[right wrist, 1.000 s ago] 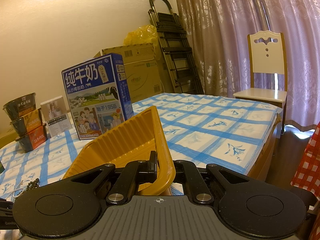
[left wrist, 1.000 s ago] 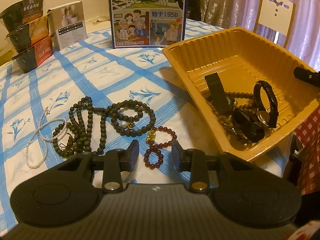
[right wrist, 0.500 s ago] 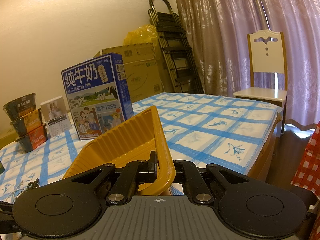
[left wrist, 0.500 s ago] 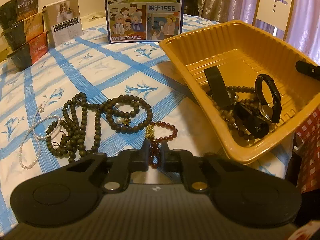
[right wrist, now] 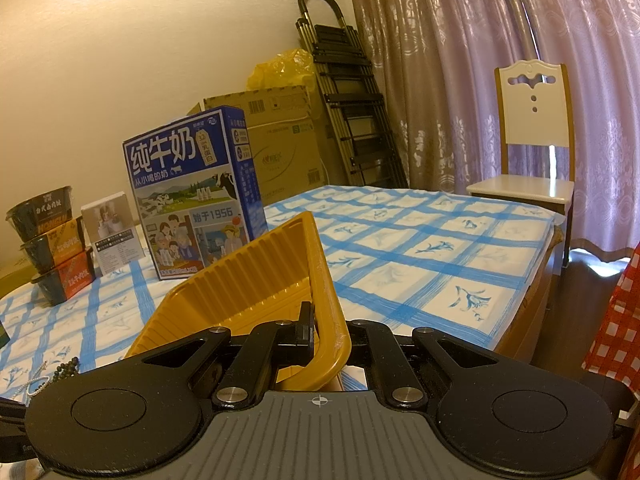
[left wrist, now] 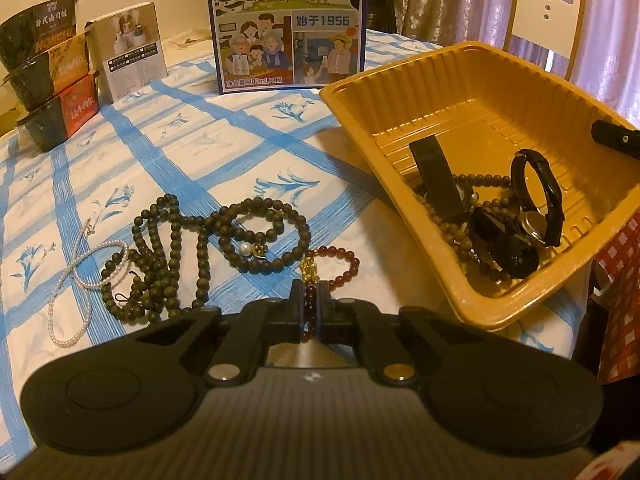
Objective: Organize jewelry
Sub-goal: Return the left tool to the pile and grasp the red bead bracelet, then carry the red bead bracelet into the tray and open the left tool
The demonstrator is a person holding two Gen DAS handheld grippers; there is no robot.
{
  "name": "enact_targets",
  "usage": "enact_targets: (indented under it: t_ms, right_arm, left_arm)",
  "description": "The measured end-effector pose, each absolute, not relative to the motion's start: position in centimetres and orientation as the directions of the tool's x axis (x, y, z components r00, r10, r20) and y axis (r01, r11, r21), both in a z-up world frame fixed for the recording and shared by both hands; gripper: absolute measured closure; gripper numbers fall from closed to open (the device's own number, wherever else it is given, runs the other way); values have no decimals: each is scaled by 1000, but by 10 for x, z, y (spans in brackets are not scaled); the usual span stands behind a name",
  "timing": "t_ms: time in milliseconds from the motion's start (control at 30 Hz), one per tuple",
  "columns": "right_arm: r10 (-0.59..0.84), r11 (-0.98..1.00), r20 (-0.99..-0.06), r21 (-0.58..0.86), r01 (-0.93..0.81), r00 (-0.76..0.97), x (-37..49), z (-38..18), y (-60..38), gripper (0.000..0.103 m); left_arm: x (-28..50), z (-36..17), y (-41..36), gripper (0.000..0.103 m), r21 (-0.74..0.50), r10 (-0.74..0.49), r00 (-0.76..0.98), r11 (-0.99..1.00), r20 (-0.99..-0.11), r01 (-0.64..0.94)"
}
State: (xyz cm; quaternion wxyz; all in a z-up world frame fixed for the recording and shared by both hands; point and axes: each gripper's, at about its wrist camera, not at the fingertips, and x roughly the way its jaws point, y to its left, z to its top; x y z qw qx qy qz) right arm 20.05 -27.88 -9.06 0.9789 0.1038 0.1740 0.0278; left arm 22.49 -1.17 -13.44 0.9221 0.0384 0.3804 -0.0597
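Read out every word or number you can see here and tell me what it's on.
"纯牛奶", "从小喝的奶", "始于1956": milk box.
"200mL×12", partly blurred: bottom of the milk box front.
"台式卤肉饭", "HONGLU": top bowl of the stack.
Lower bowls, small white box and cardboard box: print too small or blurred to read.

Bare tablecloth point(left wrist: 224, 128) lay open between dark bead strands point(left wrist: 208, 248) and milk carton point(left wrist: 288, 20) — free passage there. Orange tray point(left wrist: 400, 184) blocked right side, its rim tilted up. Stacked noodle bowls point(left wrist: 44, 68) and small box point(left wrist: 128, 52) lined far left edge — far cloth beyond tray point(right wrist: 420, 248) clear.
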Motion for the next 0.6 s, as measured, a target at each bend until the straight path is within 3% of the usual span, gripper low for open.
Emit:
enact_targets:
  t_ms: [600]
  right_arm:
    - [91,977,-335,214,-18,938,201,-91,-279,97]
  left_arm:
    - [205,-81,14,99,-13,-102,773,993,-626,120]
